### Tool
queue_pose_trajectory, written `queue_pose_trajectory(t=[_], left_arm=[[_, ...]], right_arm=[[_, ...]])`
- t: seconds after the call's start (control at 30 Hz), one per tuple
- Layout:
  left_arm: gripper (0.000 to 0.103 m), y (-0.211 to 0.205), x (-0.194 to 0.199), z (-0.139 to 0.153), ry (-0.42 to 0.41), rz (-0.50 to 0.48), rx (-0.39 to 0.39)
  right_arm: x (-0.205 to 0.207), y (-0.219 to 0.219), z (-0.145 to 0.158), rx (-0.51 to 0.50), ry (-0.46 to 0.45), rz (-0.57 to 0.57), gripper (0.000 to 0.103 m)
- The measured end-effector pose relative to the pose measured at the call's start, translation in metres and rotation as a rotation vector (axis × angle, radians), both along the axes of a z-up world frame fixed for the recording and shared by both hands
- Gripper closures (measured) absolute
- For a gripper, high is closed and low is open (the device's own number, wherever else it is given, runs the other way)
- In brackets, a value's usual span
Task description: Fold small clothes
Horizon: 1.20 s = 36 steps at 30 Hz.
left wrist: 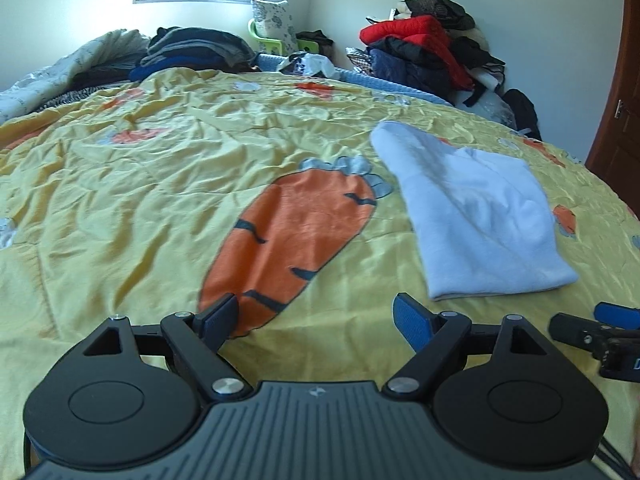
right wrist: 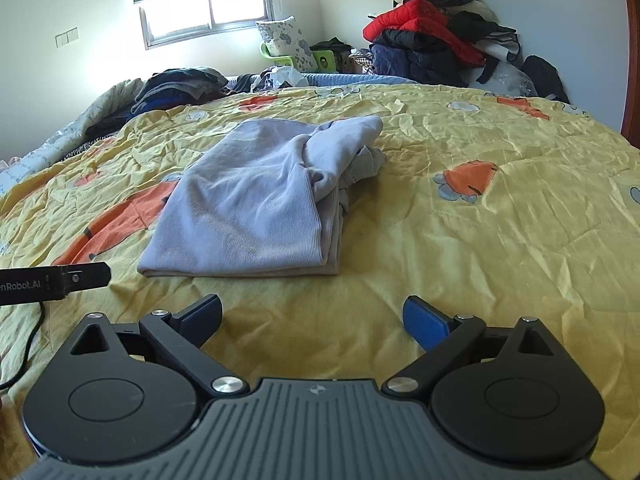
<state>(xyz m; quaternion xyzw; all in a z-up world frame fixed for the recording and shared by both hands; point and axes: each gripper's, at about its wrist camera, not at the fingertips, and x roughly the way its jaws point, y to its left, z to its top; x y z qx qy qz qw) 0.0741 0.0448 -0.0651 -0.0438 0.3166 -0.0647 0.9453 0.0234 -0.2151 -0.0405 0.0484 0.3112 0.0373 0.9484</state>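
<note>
A pale blue-grey garment lies folded on the yellow carrot-print bedspread. Its near edge is a neat fold, while its far right part is bunched and rumpled. My left gripper is open over the big orange carrot print, left of the garment, with nothing between its fingers. My right gripper stands open and empty just short of the garment's near edge. Each gripper shows at the edge of the other's view: the right gripper's tip and the left gripper's finger.
A tall heap of red and dark clothes stands at the far right corner. A stack of dark folded clothes and a bunched quilt sit at the far left. A brown door is on the right.
</note>
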Motion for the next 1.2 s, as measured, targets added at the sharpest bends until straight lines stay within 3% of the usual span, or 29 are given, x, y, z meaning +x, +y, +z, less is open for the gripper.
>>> queue_pose_trajectory(t=[0.13, 0.3, 0.57, 1.2], left_arm=[[0.018, 0.004, -0.004, -0.002, -0.008, 0.002, 0.033], [0.008, 0.003, -0.007, -0.005, -0.020, 0.004, 0.061], [0.001, 0.003, -0.008, -0.008, -0.022, 0.012, 0.069], [0.000, -0.004, -0.007, -0.011, -0.010, 0.009, 0.118]], right_arm=[[-0.008, 0.000, 0.000, -0.008, 0.003, 0.003, 0.004], [-0.016, -0.002, -0.001, -0.023, 0.006, -0.002, 0.002], [-0.025, -0.005, -0.002, -0.056, 0.009, -0.019, 0.002], [-0.022, 0.001, -0.006, -0.132, 0.037, -0.042, 0.001]])
